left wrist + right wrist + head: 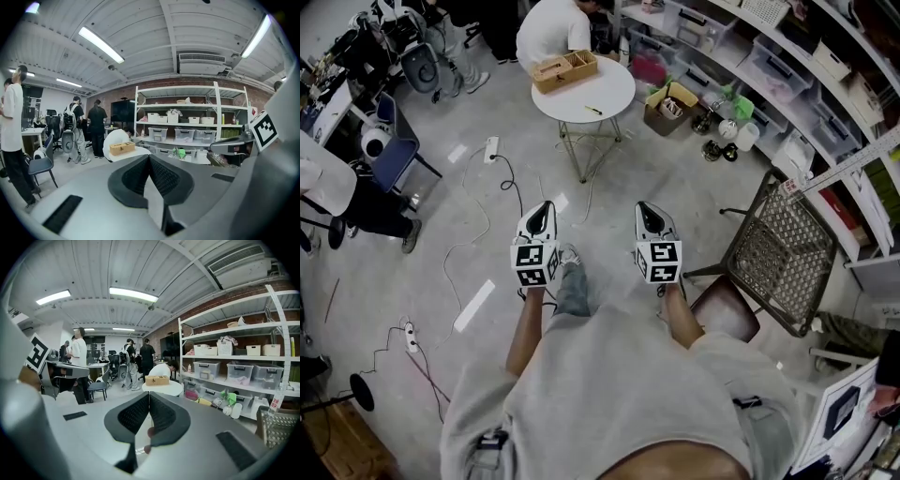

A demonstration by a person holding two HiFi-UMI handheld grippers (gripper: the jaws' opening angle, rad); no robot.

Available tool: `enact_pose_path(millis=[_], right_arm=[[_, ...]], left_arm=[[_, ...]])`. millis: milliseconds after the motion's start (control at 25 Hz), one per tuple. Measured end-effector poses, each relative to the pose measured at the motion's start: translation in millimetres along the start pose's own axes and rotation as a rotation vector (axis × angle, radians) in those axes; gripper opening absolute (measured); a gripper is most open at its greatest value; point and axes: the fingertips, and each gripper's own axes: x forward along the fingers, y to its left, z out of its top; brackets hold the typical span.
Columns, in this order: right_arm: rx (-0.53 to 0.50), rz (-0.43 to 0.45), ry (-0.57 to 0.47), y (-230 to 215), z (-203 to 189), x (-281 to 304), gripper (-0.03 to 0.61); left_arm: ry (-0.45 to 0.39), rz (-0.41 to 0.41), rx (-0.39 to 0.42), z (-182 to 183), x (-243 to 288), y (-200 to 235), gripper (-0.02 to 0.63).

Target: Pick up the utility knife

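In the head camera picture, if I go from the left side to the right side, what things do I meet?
First the blue chair → left hand-held gripper → right hand-held gripper → wire mesh chair.

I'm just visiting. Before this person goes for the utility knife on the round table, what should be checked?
1. Knife spotted: ok. A small yellow-and-black utility knife lies on the round table, near its front edge.
2. Tools empty: ok. The left tool and right tool hold nothing.
3. Jaws ready to grasp: not ok. Both are shut.
4. Knife within reach: not ok. The table stands across the floor.
5. Walkway: not ok. A power strip with its cable lies on the floor to the left.
6. Room around the knife: ok. The wooden box sits apart from it.
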Motion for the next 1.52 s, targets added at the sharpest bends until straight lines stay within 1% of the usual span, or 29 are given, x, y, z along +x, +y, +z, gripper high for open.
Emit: enact_pose_path(millis=[320, 680, 920, 1120, 1360, 1520], right_arm=[[-0.016, -0.036, 0.001, -12, 26, 79, 0.031], [-0.018, -0.100, -0.008, -19, 78, 186, 0.031], [-0.029, -0.125, 0.002, -14, 97, 244, 0.031], [-0.026, -0.144, 0.031, -17, 96, 272, 0.031], [-0.017, -0.156, 0.057, -28, 89, 293, 0.031], [-0.010, -0.147, 0.065, -36, 87, 312, 0.031]], left_arm=[[-0.017, -0.045, -0.011, 19, 79, 43, 0.020], [-0.034, -0.112, -0.001, 64, 175, 116, 0.020], [-0.035, -0.145, 0.000, 78, 225, 159, 0.020], [-0.022, -0.177, 0.000, 81, 258, 177, 0.020], [0.000, -0.205, 0.000, 75, 284, 177, 0.020], [0.018, -0.206, 0.000, 72, 301, 180, 0.020]])
